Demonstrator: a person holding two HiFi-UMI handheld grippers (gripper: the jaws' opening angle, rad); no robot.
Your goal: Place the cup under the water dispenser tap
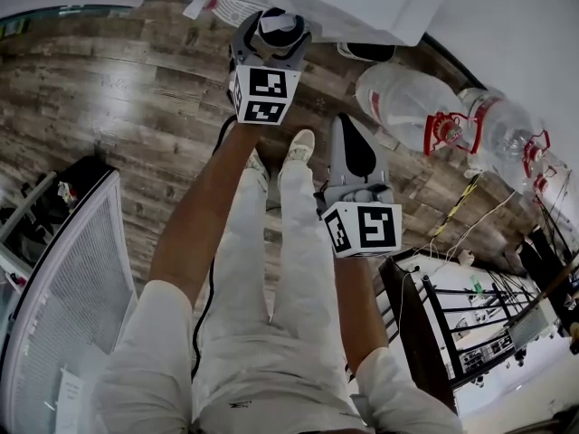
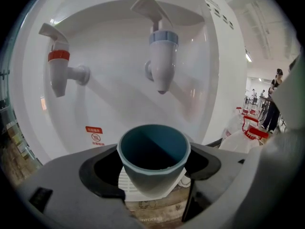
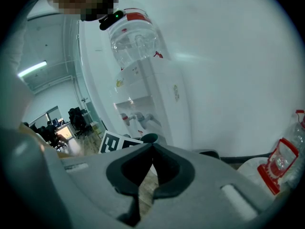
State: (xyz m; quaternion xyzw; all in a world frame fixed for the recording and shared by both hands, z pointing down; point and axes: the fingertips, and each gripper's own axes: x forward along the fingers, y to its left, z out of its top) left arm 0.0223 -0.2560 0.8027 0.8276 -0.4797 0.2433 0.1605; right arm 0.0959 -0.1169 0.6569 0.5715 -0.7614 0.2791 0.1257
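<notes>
The person wears a pale short-sleeved top, its sleeves (image 1: 149, 328) loose, with cream trousers (image 1: 280, 278) and light shoes (image 1: 300, 143). The left gripper (image 1: 276, 27) and right gripper (image 1: 351, 143) have smooth grey shells with black pads (image 2: 102, 175) lining the jaws. Each carries a white cube (image 1: 262, 95) printed with black square markers. A thin black cable (image 1: 210, 287) runs along the left trouser leg.

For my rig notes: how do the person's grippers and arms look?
Left gripper and right gripper are grey, black inside; each carries a white cube with black square markers. Short pale sleeves; a black cable hangs beside the left arm.
</notes>
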